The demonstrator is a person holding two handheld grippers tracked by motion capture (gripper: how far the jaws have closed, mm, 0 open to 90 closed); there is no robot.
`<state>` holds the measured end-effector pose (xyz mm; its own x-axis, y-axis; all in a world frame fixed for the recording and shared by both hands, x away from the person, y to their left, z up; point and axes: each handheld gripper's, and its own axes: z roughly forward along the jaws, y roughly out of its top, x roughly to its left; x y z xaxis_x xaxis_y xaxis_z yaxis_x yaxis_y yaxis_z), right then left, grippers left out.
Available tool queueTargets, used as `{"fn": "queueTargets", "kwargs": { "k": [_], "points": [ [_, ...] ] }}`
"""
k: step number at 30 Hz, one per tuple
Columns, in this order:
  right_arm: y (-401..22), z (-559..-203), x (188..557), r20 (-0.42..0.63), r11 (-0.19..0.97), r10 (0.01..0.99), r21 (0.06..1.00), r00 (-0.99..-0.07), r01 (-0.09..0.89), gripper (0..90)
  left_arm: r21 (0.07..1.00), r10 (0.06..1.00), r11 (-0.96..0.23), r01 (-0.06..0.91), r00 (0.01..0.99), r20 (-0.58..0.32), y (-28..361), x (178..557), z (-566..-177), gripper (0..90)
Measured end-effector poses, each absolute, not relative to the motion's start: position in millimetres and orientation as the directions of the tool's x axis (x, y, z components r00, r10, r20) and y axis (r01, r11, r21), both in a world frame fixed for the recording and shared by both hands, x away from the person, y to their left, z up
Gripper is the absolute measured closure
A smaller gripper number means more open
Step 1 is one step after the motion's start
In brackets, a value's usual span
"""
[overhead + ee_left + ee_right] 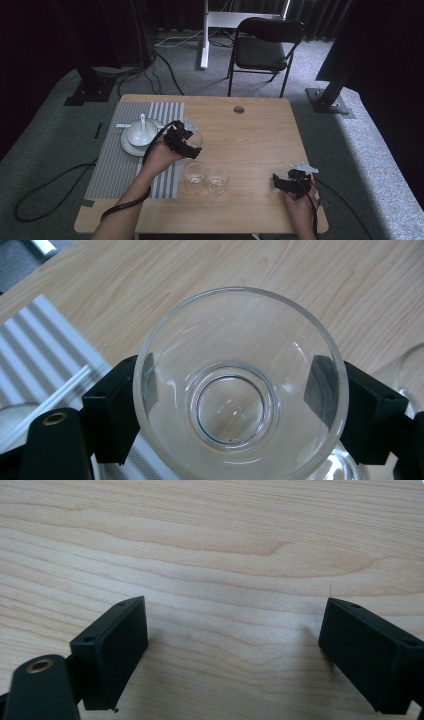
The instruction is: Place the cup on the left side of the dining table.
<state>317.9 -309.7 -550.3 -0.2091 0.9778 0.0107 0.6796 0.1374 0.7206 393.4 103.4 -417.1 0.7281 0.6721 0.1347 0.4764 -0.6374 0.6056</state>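
On the wooden worktop (250, 135), left side, a grey striped placemat (120, 165) carries a white plate (129, 146) w/ a white bowl (140, 134) on it; a white spoon (143, 125) stands in the bowl, handle up. Whether the bowl holds anything else: can't tell. Just right of the plate, the left hand-held gripper (186, 141) is clamped on a clear glass bowl (240, 385), one black jaw pressed to each side of its wall, gripped from outside. Seen from the left gripper view the glass bowl is empty, w/ wood grain and mat stripes showing through its base. Nearer the person, two clear glass cups (206, 177) stand side by side, touching or nearly so, just right of the mat edge; both look empty, though contents are hard to judge at this size. Right hand-held gripper (289, 183) sits low over bare wood near the front right corner, well apart from the glassware, jaws spread wide w/ nothing between them. Beyond the worktop, a black folding chair (265, 47) stands on grey carpet.
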Motion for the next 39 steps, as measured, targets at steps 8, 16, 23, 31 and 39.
{"fn": "queueTargets", "kwargs": {
  "k": [8,16,23,31,39],
  "points": [
    [-309.7,-550.3,317.9,0.011,0.137,0.978,0.721,-0.209,0.68,11.8,0.6,0.698,-0.622,0.503,0.704,0.132,130.0,387.2,-419.3,18.8],
    [-309.9,-550.3,317.9,0.009,0.139,0.978,0.721,-0.21,0.679,11.8,0.6,0.724,-0.602,0.526,0.677,0.133,151.2,382.9,-425.4,18.8],
    [-309.8,-550.3,317.9,0.01,0.138,0.978,0.721,-0.209,0.679,11.8,0.607,0.745,-0.577,0.546,0.656,0.117,167.7,378.4,-434.3,18.8],
    [-309.7,-550.3,317.9,0.01,0.138,0.978,0.721,-0.209,0.679,11.8,0.603,0.763,-0.56,0.568,0.638,0.107,185.2,373.0,-444.3,18.8],
    [-309.7,-550.3,317.9,0.01,0.138,0.978,0.721,-0.209,0.679,11.8,0.604,0.779,-0.534,0.592,0.622,0.079,197.6,371.0,-456.1,18.8]
  ]
}}
